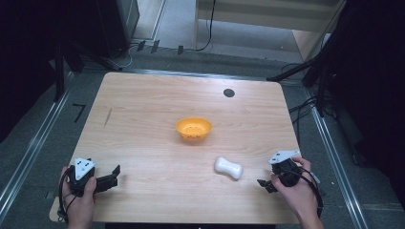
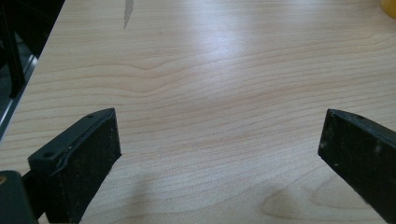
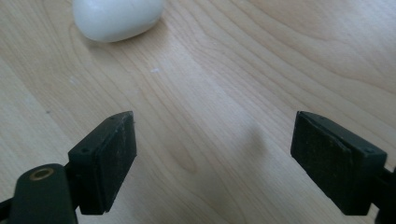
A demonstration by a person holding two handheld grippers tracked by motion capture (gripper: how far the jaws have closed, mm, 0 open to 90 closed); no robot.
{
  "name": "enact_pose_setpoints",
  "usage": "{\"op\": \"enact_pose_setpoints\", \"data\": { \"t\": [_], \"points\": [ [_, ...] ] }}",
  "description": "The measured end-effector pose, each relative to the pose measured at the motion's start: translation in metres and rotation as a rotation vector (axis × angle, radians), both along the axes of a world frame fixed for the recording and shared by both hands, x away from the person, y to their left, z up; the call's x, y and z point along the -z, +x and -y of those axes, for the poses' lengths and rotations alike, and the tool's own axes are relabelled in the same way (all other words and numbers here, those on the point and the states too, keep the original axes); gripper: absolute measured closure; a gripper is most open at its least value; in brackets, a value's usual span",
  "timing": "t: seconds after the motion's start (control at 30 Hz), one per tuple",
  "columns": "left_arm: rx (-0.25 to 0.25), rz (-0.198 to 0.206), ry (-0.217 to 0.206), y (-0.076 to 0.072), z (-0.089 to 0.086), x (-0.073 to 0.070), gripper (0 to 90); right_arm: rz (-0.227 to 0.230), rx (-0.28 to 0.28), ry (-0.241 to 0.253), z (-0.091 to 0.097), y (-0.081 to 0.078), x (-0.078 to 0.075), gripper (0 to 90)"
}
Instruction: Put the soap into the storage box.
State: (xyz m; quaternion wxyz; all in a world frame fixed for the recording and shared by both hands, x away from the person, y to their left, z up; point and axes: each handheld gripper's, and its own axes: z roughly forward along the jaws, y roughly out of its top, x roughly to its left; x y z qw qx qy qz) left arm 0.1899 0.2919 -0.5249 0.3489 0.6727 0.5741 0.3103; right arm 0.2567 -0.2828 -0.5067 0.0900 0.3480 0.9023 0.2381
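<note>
An orange bowl (image 1: 193, 129) sits near the middle of the wooden table (image 1: 153, 105). A white, peanut-shaped object (image 1: 228, 168) lies in front of it, to the right. My right gripper (image 1: 265, 184) is open near the front right edge, a short way right of the white object (image 3: 116, 18), with nothing between its jaws. My left gripper (image 1: 113, 175) rests open at the front left corner, over bare wood (image 2: 219, 116). A sliver of the orange bowl (image 2: 388, 6) shows at the top right of the left gripper view.
A round black mark (image 1: 229, 93) lies on the table near its far right edge. A dark streak (image 1: 108, 117) marks the wood at the left. Dark stands and cables (image 1: 305, 71) surround the table on the floor.
</note>
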Motion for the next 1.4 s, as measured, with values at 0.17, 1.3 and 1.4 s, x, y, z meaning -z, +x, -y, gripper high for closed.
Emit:
{"op": "enact_pose_setpoints", "data": {
  "t": [0.17, 1.3, 1.4],
  "points": [
    [0.001, -0.001, 0.0, 0.0, 0.0, 0.0, 0.0, -0.027, -0.021, -0.031, -0.009, 0.004, -0.001, 15.2],
    [0.002, 0.002, -0.003, 0.0, 0.0, 0.0, 0.0, -0.052, -0.153, -0.084, -0.067, 0.024, -0.016, 14.7],
    [0.003, 0.002, -0.003, 0.0, 0.0, 0.0, 0.0, -0.058, -0.159, -0.086, -0.072, 0.025, -0.016, 14.9]
  ]
}}
